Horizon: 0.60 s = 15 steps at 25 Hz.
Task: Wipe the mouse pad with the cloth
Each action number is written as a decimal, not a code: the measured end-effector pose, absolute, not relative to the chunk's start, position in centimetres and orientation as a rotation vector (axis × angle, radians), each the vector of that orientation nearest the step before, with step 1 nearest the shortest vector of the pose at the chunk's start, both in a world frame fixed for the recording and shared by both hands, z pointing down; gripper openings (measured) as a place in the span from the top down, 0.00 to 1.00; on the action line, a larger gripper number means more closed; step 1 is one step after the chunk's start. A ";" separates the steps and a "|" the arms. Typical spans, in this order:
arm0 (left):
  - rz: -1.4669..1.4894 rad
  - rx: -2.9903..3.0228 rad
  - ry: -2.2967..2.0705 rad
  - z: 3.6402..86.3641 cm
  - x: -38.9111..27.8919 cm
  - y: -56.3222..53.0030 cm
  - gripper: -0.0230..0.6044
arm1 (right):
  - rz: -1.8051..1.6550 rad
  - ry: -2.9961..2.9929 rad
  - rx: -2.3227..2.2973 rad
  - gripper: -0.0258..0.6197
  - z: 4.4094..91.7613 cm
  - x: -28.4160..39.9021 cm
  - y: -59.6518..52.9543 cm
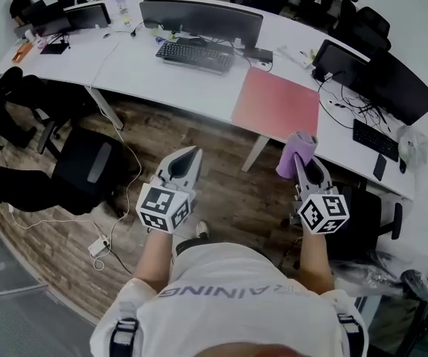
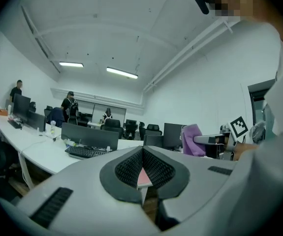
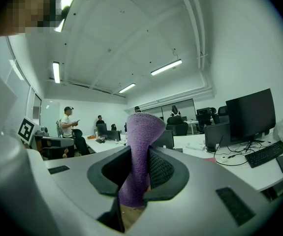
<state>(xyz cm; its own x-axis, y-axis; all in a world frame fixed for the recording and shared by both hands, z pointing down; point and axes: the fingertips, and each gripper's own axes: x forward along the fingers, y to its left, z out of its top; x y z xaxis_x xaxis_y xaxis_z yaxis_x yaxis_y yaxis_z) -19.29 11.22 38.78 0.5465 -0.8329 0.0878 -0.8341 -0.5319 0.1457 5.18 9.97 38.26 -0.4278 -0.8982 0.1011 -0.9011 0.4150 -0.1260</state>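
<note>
A red mouse pad [image 1: 275,104] lies flat on the white desk [image 1: 139,69], near its front edge. My right gripper [image 1: 300,157] is shut on a purple cloth [image 1: 297,154], held in the air just short of the desk, below the pad's right corner. In the right gripper view the cloth [image 3: 140,154] stands up between the jaws of the right gripper [image 3: 137,173]. My left gripper [image 1: 190,155] hangs over the wooden floor, left of the pad, with nothing in it. In the left gripper view the left gripper [image 2: 142,161] has its jaws closed together at the tip.
A black keyboard [image 1: 194,56] and a monitor [image 1: 201,19] sit left of the pad. More monitors [image 1: 392,81], cables and a second keyboard [image 1: 376,139] crowd the desk's right end. A black office chair [image 1: 87,171] stands at the left and another [image 1: 365,218] beside my right gripper.
</note>
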 end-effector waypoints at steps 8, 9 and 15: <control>0.014 2.637 -1.286 40.7 -21.2 4.3 0.91 | 0.234 -2.535 1.755 0.81 39.3 2.6 5.4; 0.016 2.643 -1.265 40.9 -21.0 3.6 0.91 | 0.237 -2.524 1.766 0.81 39.4 2.7 4.9; 0.050 2.687 -1.176 41.2 -18.8 -1.0 0.91 | 0.263 -2.486 1.849 0.81 40.0 4.8 1.3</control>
<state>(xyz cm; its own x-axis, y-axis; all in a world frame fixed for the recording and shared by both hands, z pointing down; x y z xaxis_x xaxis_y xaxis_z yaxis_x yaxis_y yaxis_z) -18.77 -1.02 41.23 0.6815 -0.7229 0.1134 -0.7299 -0.6605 0.1758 4.79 1.28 40.02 -0.2923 -0.9479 0.1264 -0.9534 0.2785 -0.1159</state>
